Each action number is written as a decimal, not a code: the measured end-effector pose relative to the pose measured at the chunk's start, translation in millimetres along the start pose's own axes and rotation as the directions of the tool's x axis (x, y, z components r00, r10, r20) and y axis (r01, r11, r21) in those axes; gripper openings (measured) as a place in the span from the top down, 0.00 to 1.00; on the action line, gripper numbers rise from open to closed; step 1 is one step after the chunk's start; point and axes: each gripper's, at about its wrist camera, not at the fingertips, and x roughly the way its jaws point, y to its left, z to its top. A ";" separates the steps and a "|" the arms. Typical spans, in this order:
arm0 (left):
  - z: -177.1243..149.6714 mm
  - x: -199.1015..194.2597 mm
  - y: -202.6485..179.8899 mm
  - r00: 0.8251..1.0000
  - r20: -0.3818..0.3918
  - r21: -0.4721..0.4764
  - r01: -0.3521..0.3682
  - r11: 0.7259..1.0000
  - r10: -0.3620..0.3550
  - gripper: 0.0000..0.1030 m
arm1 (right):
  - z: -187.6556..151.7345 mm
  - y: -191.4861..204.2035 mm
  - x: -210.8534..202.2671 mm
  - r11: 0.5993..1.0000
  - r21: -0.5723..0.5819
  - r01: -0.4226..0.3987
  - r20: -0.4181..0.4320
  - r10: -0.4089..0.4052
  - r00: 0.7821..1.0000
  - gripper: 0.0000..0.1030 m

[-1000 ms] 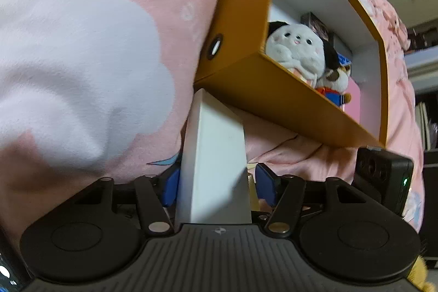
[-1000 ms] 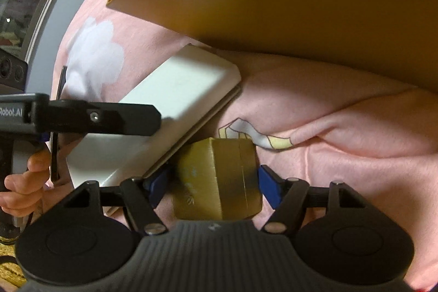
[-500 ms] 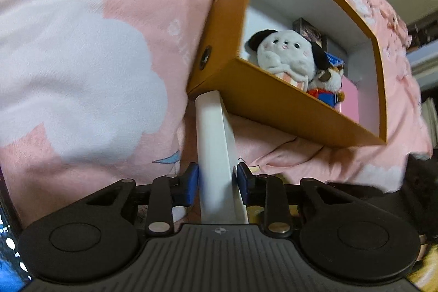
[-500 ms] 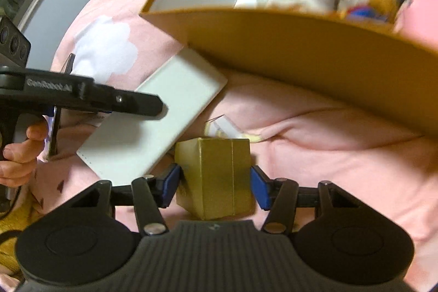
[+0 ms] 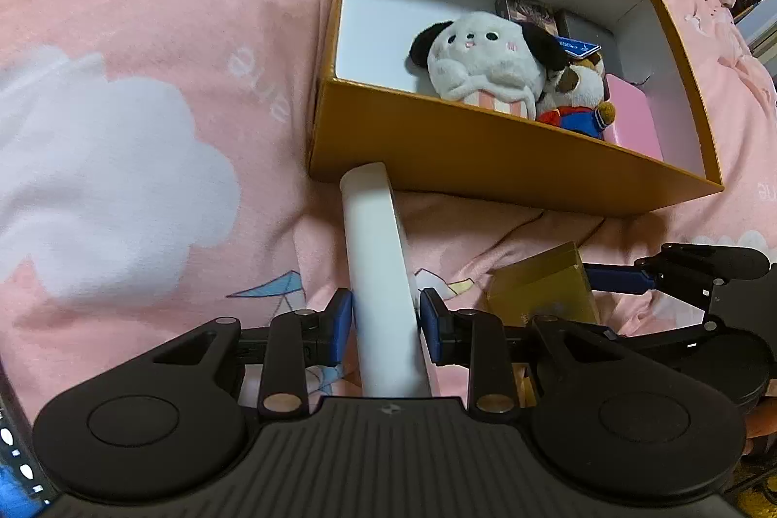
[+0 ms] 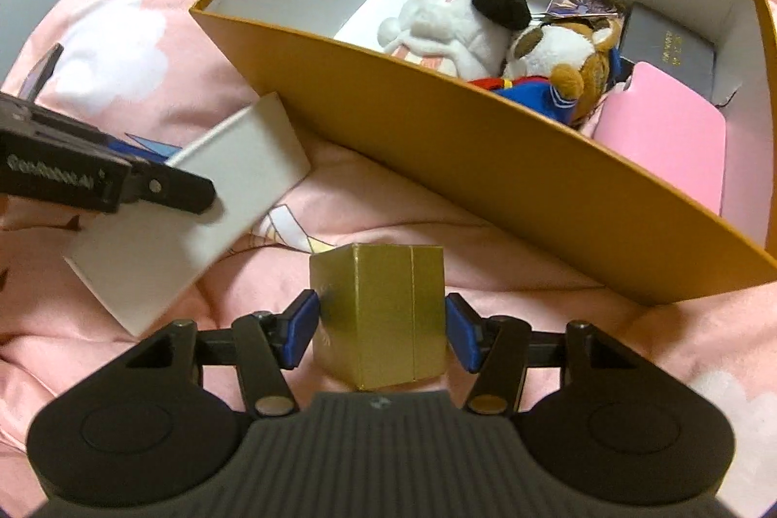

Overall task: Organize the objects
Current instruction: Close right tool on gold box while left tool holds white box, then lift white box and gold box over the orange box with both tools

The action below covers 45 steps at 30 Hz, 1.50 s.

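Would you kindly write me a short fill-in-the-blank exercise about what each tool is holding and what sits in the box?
1. The left tool grips a flat ____ box.
2. The right tool grips a small ____ box.
3. The orange box holds two ____ toys.
4. A flat ____ case lies beside the toys.

Missing words: white; gold; plush; pink

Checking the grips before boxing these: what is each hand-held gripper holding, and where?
Left hand-held gripper clamps the white box across its thin edges; right hand-held gripper clamps the gold box by its sides.
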 end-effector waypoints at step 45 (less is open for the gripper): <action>8.5 -117.1 -56.5 0.874 0.474 0.143 0.043 0.989 -0.107 0.70 | 47.4 -5.9 -123.3 0.984 0.059 -0.170 0.294 0.145 0.945 0.52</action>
